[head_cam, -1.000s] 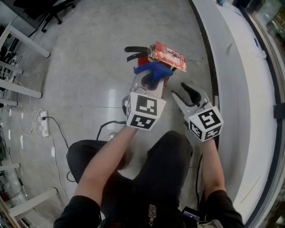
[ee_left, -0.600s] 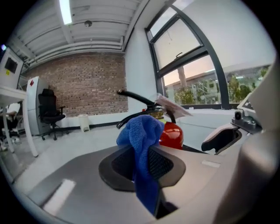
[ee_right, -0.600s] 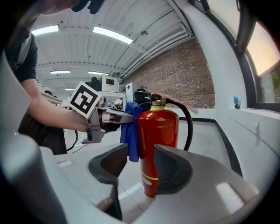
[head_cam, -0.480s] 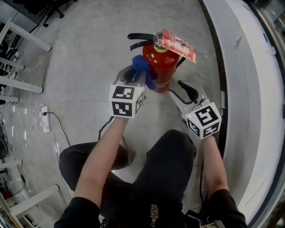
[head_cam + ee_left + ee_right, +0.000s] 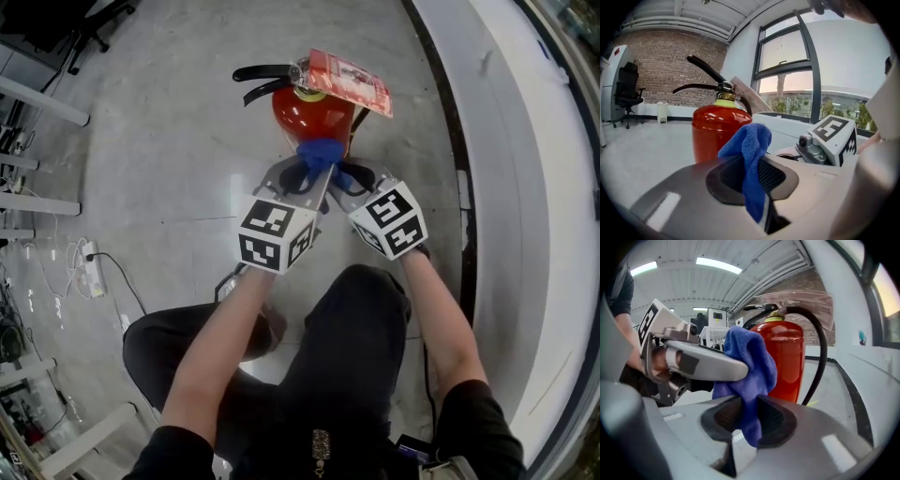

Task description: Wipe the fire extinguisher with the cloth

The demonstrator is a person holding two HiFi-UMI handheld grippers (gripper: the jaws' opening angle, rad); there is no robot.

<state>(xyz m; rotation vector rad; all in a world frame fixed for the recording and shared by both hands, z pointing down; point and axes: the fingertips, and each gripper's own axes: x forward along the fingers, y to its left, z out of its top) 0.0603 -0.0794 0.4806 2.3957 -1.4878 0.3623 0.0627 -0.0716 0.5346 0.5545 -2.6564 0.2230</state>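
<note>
On the floor (image 5: 169, 141) an extinguisher (image 5: 311, 111) is stood. The cloth (image 5: 322, 152) is pinched in the left claw (image 5: 751, 174) and, seemingly, in the just-closing right claw (image 5: 749, 416).

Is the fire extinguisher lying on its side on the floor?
No, the fire extinguisher stands upright, handle on top, in the left gripper view.

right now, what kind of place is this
Probably an open office or workshop in an industrial-style building: a brick wall with an office chair near it, tall windows, and a bare polished concrete floor.
</note>
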